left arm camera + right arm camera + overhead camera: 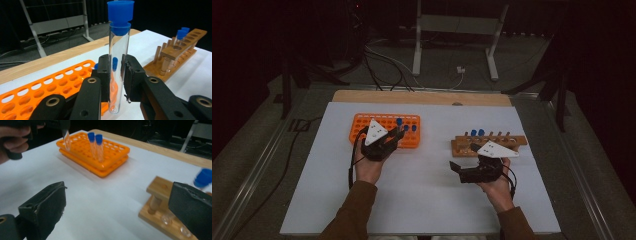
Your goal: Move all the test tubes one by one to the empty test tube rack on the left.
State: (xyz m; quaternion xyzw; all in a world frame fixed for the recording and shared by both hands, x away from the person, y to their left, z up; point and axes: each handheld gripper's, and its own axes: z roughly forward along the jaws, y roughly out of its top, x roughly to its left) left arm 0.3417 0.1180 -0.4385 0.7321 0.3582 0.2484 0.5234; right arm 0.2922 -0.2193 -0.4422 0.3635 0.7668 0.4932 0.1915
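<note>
My left gripper is shut on a clear test tube with a blue stopper, held upright just above the near edge of the orange rack. In the high view this gripper hovers over the orange rack. Two more blue-stoppered tubes stand in the orange rack. My right gripper is open wide with nothing between its jaws. It sits just in front of the wooden rack, which holds blue-stoppered tubes.
A white sheet covers the table, with a bare wooden strip along the far edge. Cables and a metal stand lie on the floor beyond. White sheet lies open between the two racks.
</note>
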